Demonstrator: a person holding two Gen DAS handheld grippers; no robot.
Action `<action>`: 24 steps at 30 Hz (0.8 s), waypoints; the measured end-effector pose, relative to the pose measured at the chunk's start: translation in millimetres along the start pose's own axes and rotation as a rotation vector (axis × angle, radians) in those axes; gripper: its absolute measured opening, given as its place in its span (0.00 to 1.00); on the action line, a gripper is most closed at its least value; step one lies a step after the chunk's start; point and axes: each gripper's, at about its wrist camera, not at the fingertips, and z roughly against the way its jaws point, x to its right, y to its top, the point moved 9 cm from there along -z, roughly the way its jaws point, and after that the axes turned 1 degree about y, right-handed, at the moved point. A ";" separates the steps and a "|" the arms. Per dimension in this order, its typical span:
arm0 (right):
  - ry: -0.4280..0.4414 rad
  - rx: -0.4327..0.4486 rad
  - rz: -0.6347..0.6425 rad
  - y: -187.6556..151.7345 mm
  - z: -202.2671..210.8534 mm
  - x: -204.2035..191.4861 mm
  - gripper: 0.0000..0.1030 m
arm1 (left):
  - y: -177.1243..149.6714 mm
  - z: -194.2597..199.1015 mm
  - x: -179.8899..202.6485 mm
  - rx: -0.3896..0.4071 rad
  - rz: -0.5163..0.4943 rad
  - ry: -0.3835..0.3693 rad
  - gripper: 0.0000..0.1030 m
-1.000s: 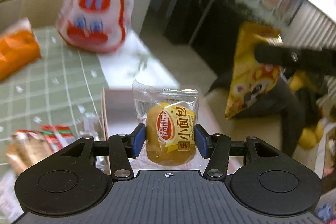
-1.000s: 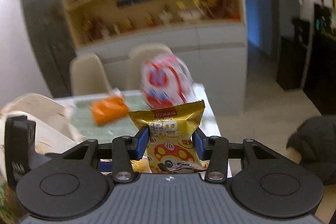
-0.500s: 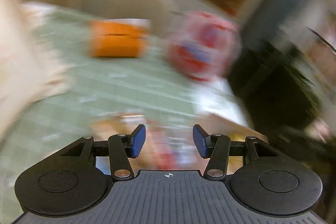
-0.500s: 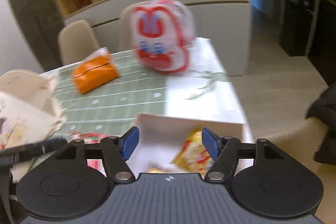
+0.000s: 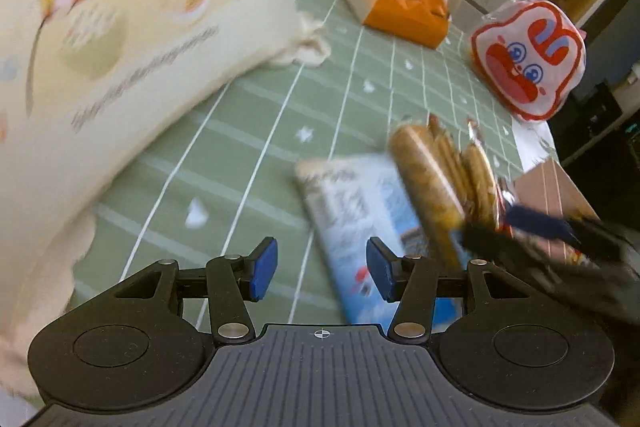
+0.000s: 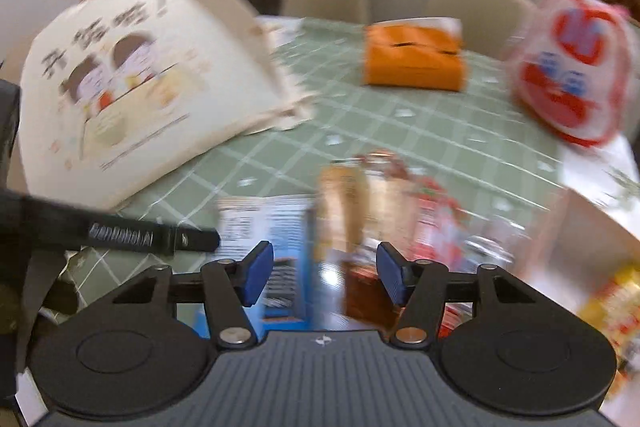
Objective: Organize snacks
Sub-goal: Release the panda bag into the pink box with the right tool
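My left gripper (image 5: 322, 267) is open and empty above a blue and white snack packet (image 5: 360, 223) lying on the green checked tablecloth (image 5: 260, 131). A clear pack of brown biscuits (image 5: 432, 179) leans on that packet's right side. My right gripper (image 6: 326, 273) is open and its jaws are closing; the biscuit pack (image 6: 348, 203) and the blue packet (image 6: 280, 227) lie blurred beyond them, unpressed. In the left wrist view the right gripper (image 5: 560, 231) is a dark blur at the right. The cardboard box (image 6: 580, 223) holds a yellow snack bag (image 6: 608, 303).
A cream printed cloth bag (image 5: 120, 47) fills the left side. An orange tissue pack (image 5: 404, 7) and a red and white bunny-face bag (image 5: 528, 59) stand at the back of the table. Chairs and a shelf unit are behind.
A second ago the left gripper held a small bread pack and the right a yellow snack bag. Both let go over the box and have swung left and down to the packets on the cloth.
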 end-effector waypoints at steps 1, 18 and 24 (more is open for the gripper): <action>-0.001 -0.012 0.014 2.2 -10.4 -6.2 0.54 | -4.8 3.5 -4.5 -0.009 0.012 -0.015 0.53; 0.109 -0.169 -0.089 -69.5 5.7 -48.5 0.30 | -24.0 16.5 -6.3 -0.014 -0.118 0.004 0.54; 0.031 -0.126 -0.174 -91.4 37.1 -26.8 0.30 | -36.0 13.0 13.6 -0.031 -0.227 0.104 0.53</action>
